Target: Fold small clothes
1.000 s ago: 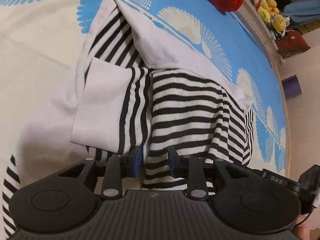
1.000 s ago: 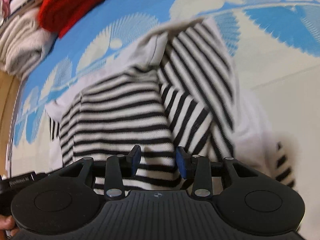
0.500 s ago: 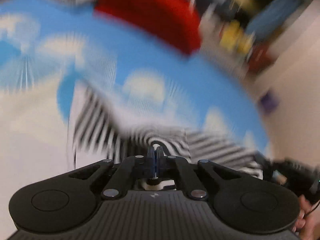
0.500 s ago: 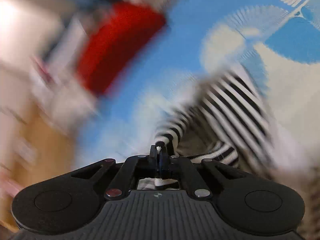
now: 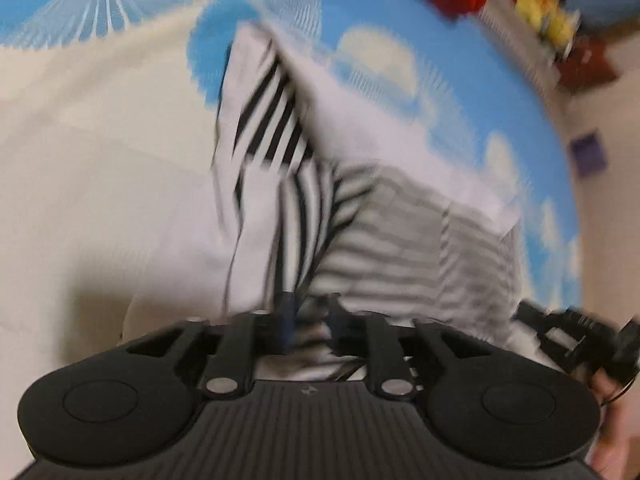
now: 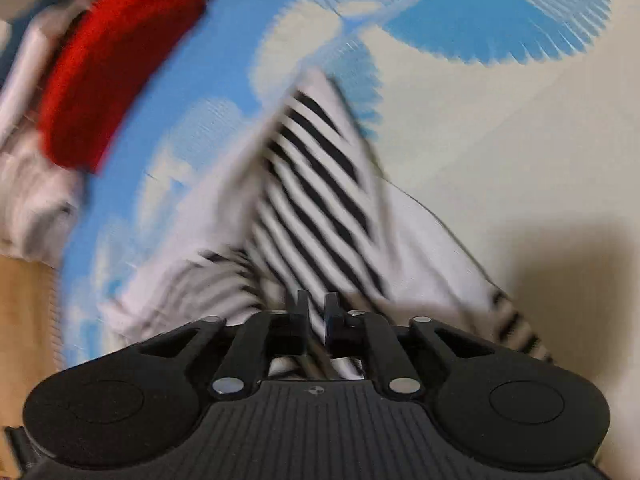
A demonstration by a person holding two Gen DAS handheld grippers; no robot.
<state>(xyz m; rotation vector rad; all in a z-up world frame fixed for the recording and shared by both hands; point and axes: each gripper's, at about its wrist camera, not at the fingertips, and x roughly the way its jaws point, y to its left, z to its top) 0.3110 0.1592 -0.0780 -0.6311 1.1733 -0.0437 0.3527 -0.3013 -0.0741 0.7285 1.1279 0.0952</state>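
Observation:
A black-and-white striped garment [image 5: 400, 232] with a white inside lies bunched on the blue and cream bedspread [image 5: 100, 160]. My left gripper [image 5: 310, 304] hangs over its near edge. Its jaws are opening, with cloth showing in the gap below and no pad pressing on it. In the right wrist view the same garment [image 6: 320, 184] runs from the fingers toward the far side. My right gripper [image 6: 317, 300] stands at its near edge, jaws opening with a narrow gap and striped cloth showing through it. Both views are blurred by motion.
A red knit item [image 6: 116, 60] lies at the far edge of the bedspread [image 6: 500, 120], beside pale folded clothes [image 6: 32, 200]. Yellow soft toys [image 5: 548, 0] sit beyond the bed. A hand [image 5: 612, 420] shows at the left view's right edge. Wooden floor [image 6: 24, 320] is at the left.
Half a second ago both grippers were shut on the striped garment and swinging it toward the far side. Now both have their jaws apart and the garment lies folded over, more white showing.

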